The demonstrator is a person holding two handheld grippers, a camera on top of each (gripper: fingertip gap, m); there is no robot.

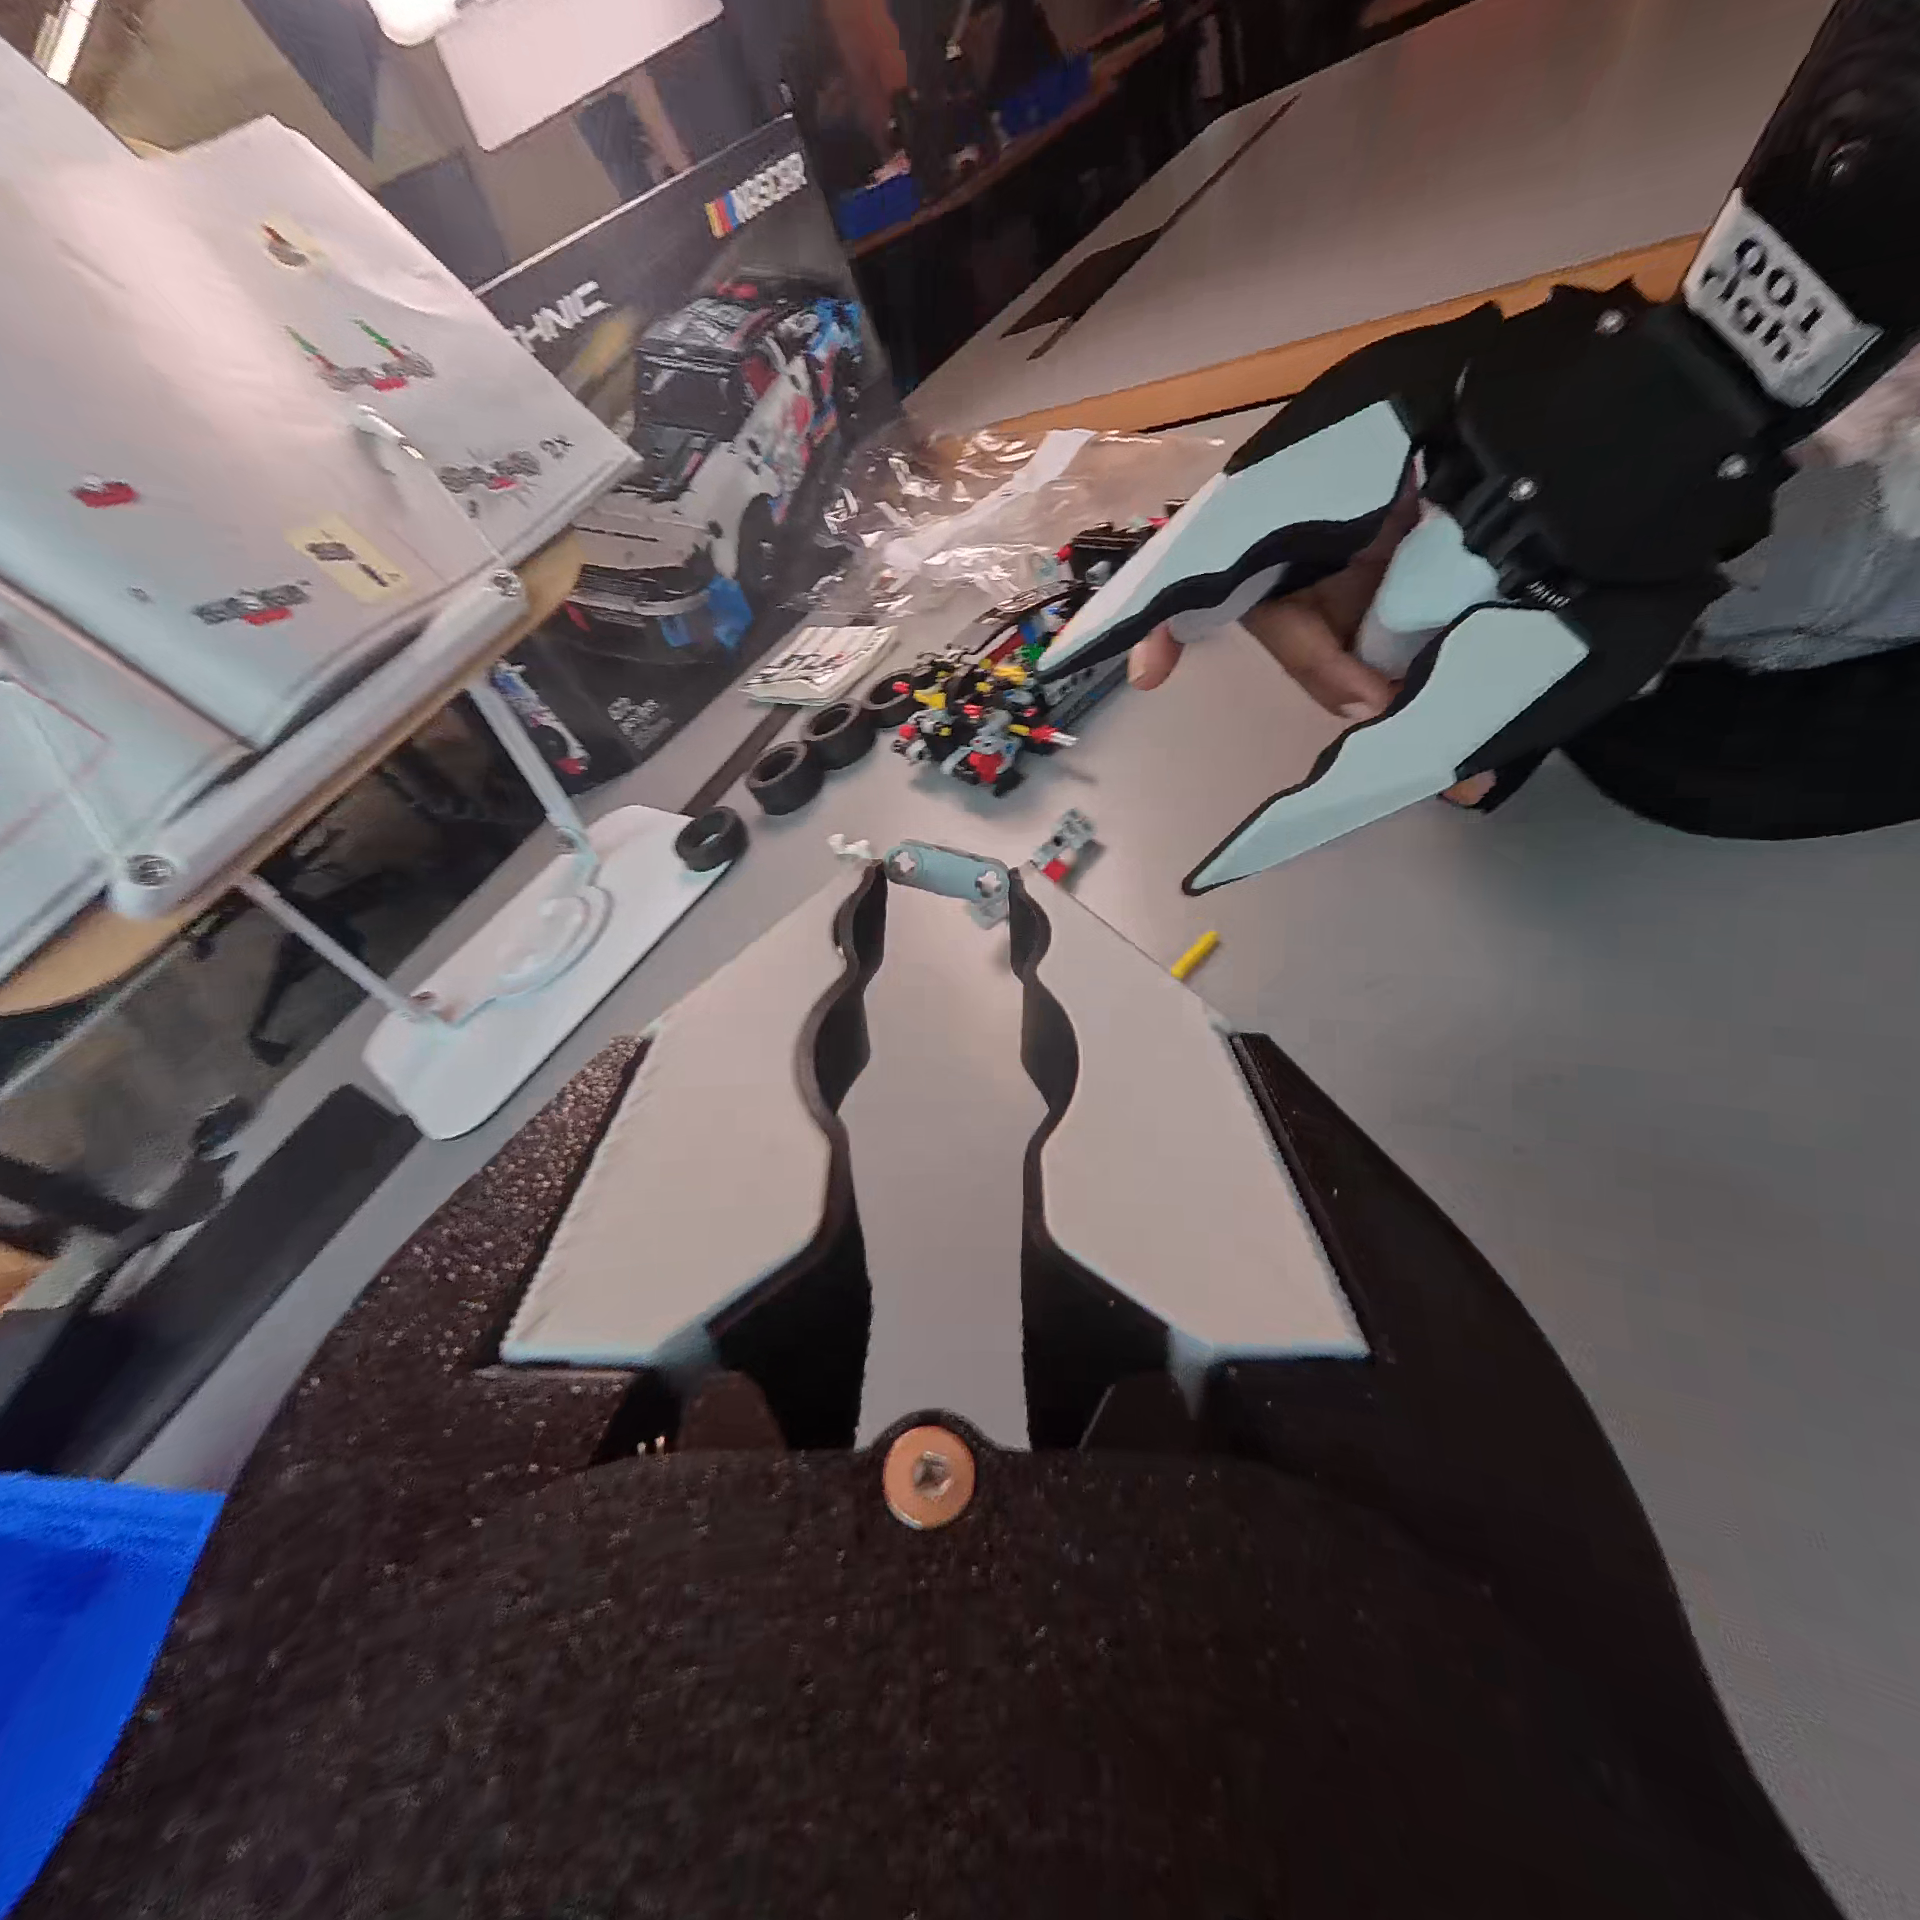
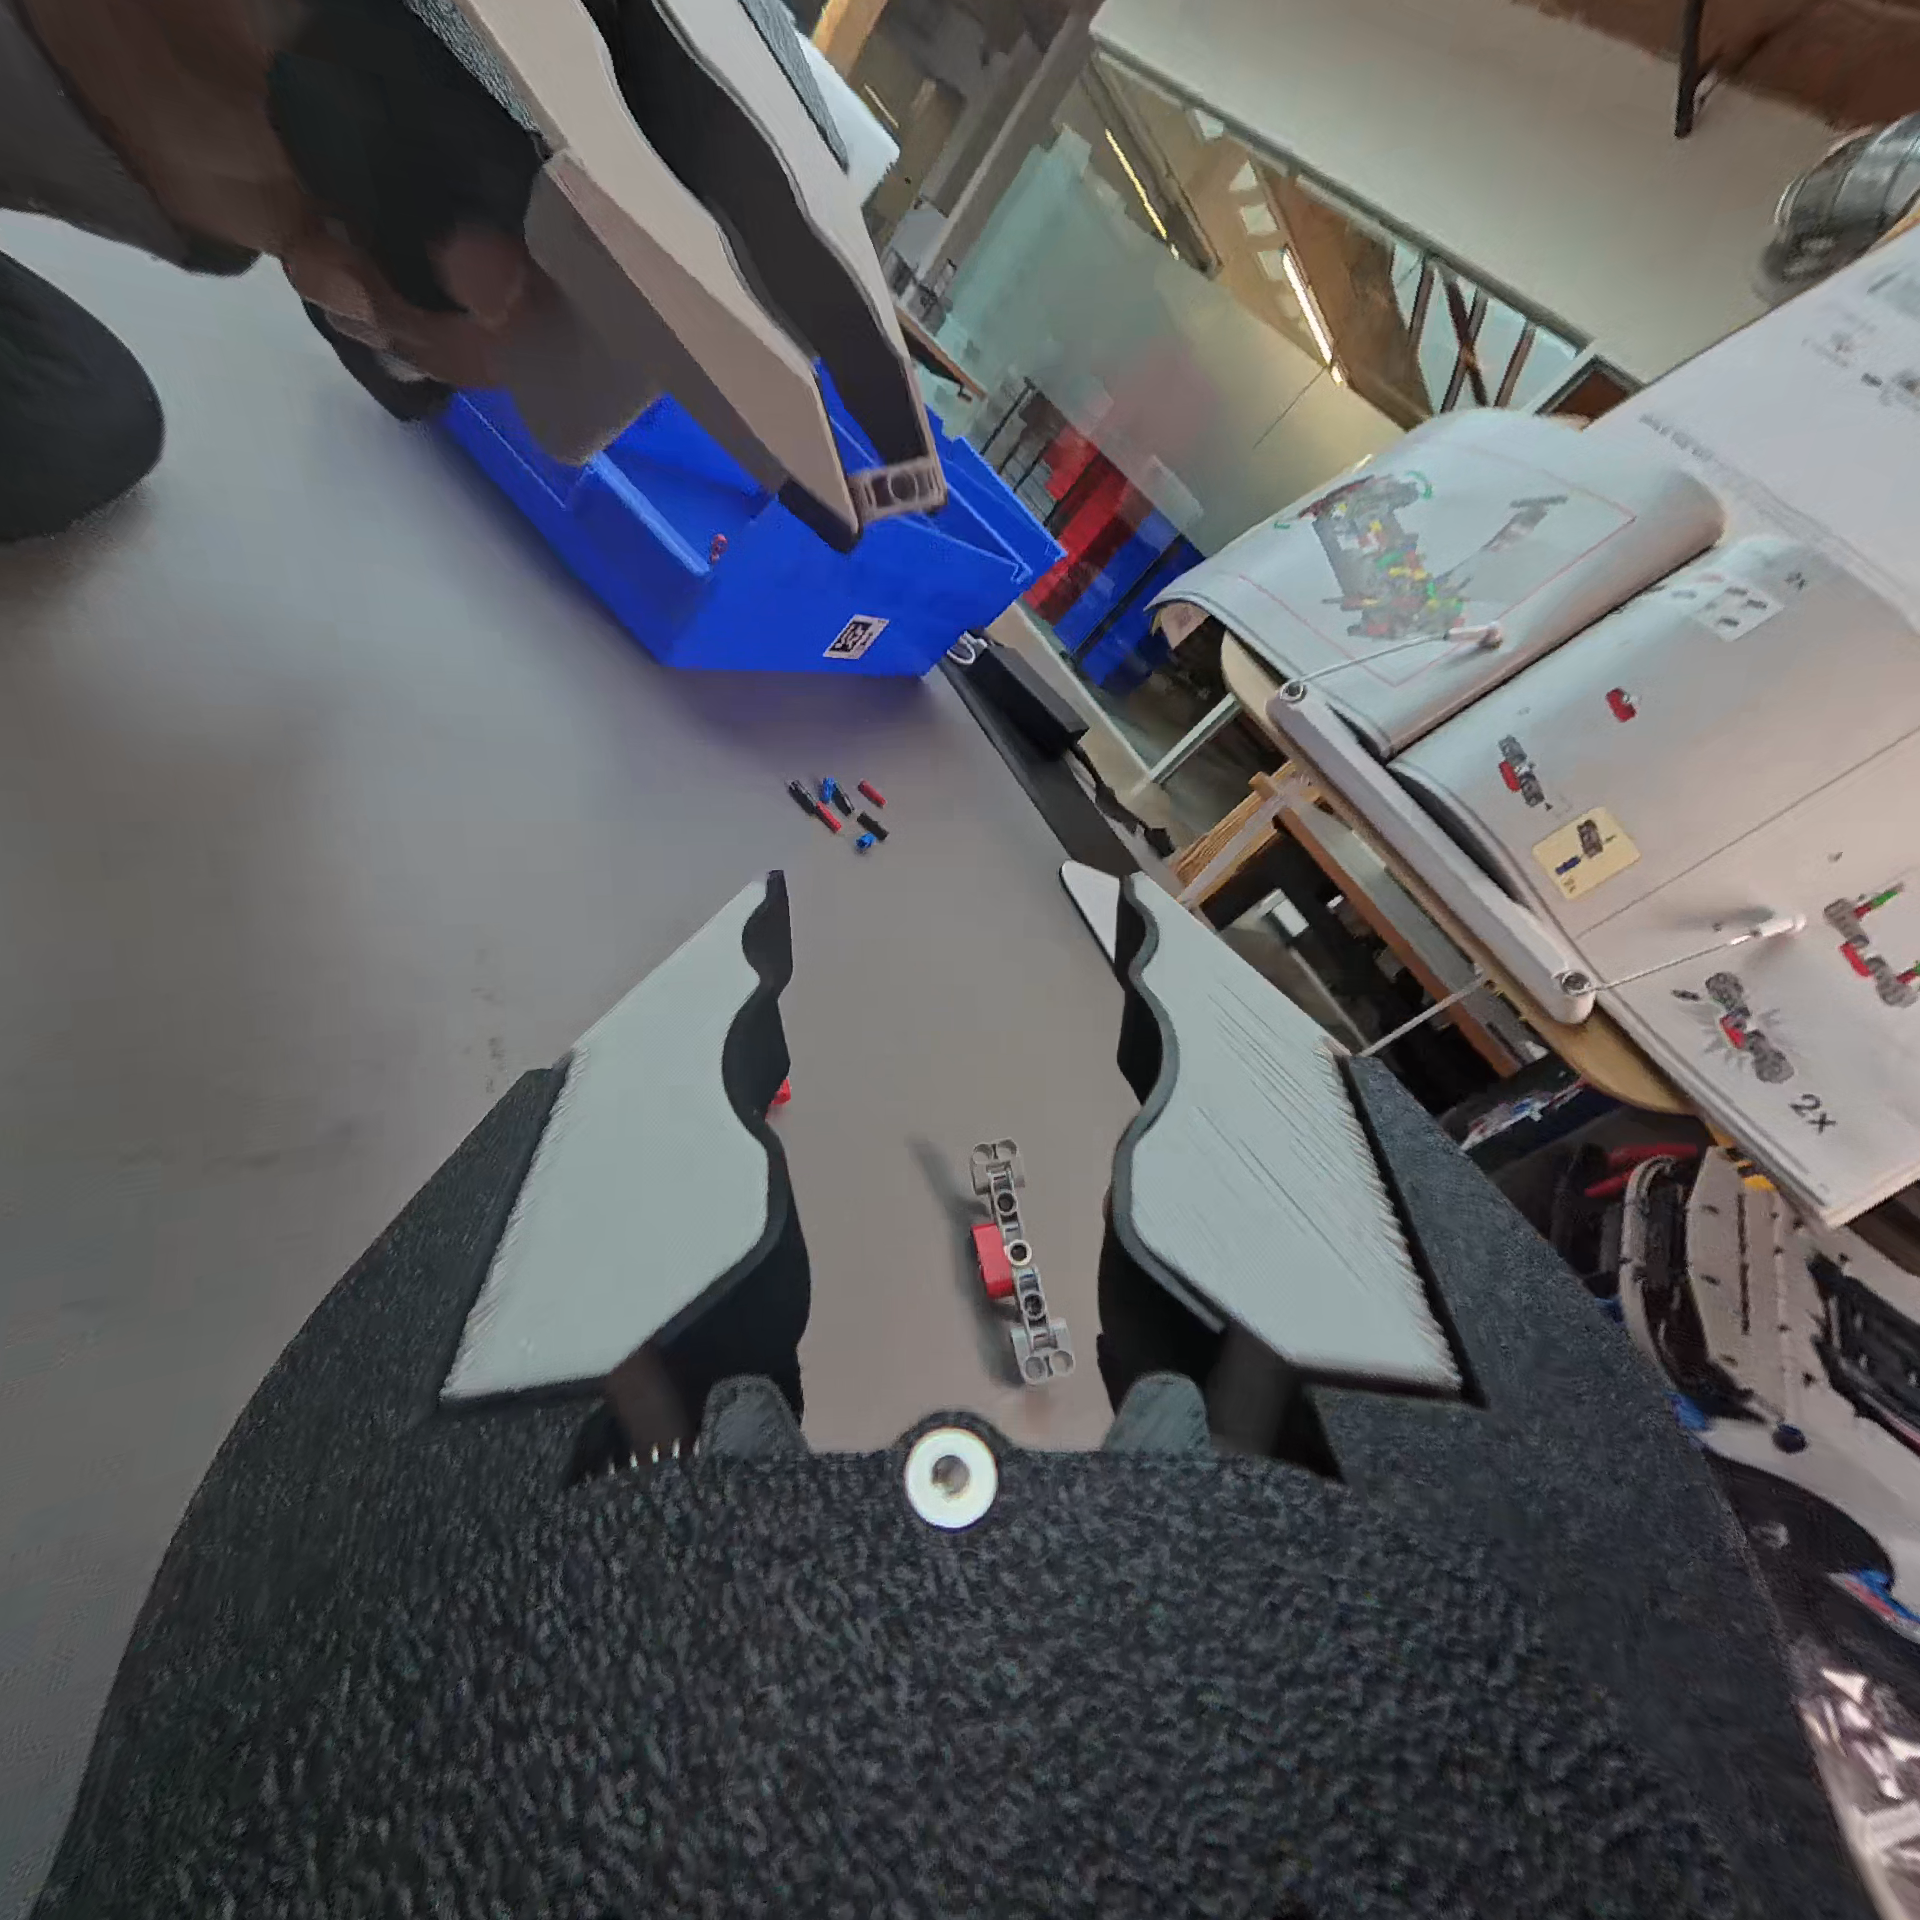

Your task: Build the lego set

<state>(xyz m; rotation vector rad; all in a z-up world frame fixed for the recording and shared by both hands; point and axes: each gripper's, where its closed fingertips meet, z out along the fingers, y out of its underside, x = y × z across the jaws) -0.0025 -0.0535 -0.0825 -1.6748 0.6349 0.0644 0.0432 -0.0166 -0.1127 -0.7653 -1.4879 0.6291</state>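
Observation:
My left gripper [image 1: 945, 883] is shut on a short grey lego beam [image 1: 945, 871], pinched end to end between its tips above the grey table [image 1: 1455, 1143]. In the right wrist view the left gripper [image 2: 891, 504] comes in from the top with the beam [image 2: 900, 486] in its tips. My right gripper [image 2: 951, 883] is open and empty; it also shows in the left wrist view [image 1: 1122, 774], at the right. A grey and red lego assembly [image 2: 1018, 1262] lies on the table between the right fingers, and also shows in the left wrist view [image 1: 1065, 847].
A part-built lego chassis [image 1: 977, 717], several black tyres [image 1: 810, 748] and plastic bags [image 1: 987, 499] lie farther back. The set's box [image 1: 707, 436] stands behind. An instruction booklet [image 2: 1662, 727] sits on a white stand [image 1: 520, 997]. There is also a blue bin [image 2: 790, 592], small pins [image 2: 842, 810] and a yellow pin [image 1: 1195, 954]. Spacing between my two grippers at the tips: around 7 centimetres.

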